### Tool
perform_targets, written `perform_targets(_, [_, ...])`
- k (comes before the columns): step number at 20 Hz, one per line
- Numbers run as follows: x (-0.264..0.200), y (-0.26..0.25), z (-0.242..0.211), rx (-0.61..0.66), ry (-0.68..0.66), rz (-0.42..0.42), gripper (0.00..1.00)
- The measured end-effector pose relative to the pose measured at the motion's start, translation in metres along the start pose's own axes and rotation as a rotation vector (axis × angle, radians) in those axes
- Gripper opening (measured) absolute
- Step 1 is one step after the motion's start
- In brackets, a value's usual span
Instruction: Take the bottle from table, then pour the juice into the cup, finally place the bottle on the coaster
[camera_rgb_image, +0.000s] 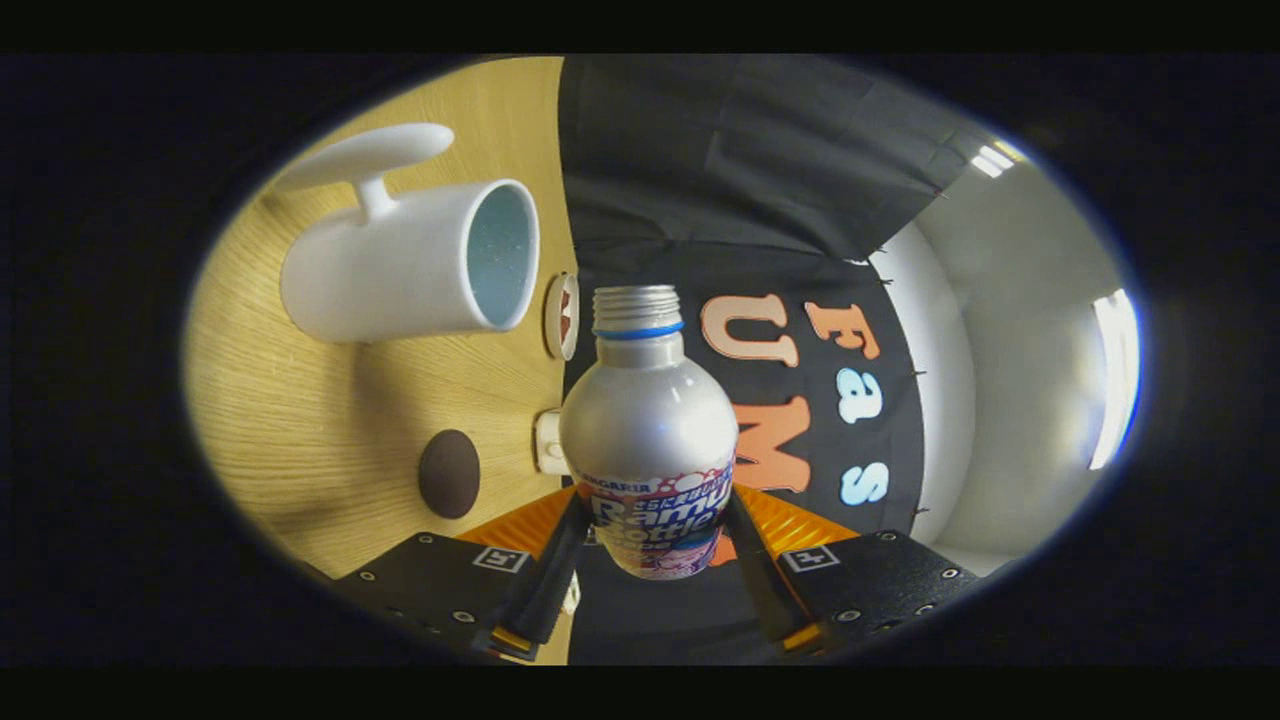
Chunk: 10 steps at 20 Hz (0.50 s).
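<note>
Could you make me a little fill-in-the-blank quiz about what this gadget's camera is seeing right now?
1. The tongs are shut on the ____.
2. The bottle's neck is open: it has no ____.
3. The white cup stands on a ____ table.
4. The round dark coaster has ____ resting on it.

Missing words: bottle; cap; wooden; nothing

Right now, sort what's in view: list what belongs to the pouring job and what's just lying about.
For the job:
- bottle, cap off, clamped between the fingers of the gripper
- white cup, beyond the fingers on the wooden table
- dark round coaster, on the table nearer the fingers

Lying about:
- small round object at the table's edge by the cup
- small white object at the table's edge
</note>
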<state>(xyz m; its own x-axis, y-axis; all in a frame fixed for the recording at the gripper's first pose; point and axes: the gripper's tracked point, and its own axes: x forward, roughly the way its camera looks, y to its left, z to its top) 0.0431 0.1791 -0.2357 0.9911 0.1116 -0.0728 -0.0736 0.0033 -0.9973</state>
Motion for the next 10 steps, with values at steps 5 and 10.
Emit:
perform_targets(5, [0.0033, -0.0001, -0.0014, -0.052, -0.012, 0.008, 0.76])
perform_targets(10, [0.005, 0.0001, -0.0041, -0.09, -0.019, 0.012, 0.76])
